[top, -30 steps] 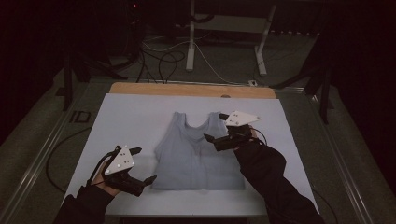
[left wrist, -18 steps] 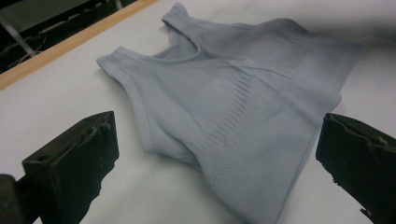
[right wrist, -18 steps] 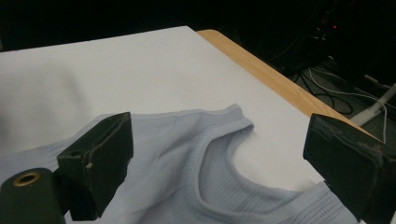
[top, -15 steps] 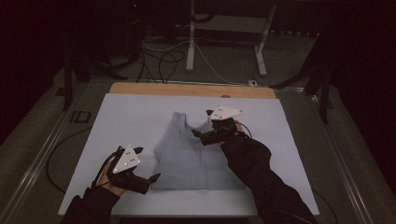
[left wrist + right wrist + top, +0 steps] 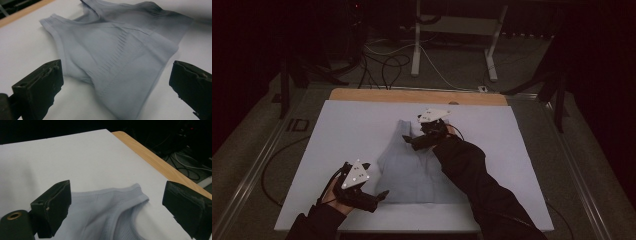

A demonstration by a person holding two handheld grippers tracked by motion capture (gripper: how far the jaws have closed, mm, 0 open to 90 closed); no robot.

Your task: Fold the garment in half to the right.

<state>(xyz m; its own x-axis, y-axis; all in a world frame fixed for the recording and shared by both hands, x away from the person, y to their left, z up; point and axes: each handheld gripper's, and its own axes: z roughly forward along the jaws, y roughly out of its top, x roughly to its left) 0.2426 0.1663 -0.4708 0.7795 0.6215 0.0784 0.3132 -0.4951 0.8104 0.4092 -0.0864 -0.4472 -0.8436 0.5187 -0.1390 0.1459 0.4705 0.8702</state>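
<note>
On the desk [image 5: 337, 125] lay the grey top [image 5: 404, 170], half folded. Your left gripper [image 5: 379, 195] and right gripper [image 5: 409, 141] both had open fingers; grab edges squarely.

Hardly any writing to read here

From the high view I make out one mark: the letters "ID" [image 5: 298, 124] on the floor, just off the table's [image 5: 337, 130] edge at nine o'clock. The grey plate [image 5: 355, 174] on my left claw and the plate [image 5: 433, 115] on my right claw carry small dark specks, too tiny for me to read. Looking along my own jaws in both gripper views, I find no label, brand or number on the cloth [image 5: 117, 57] or the white top.
</note>
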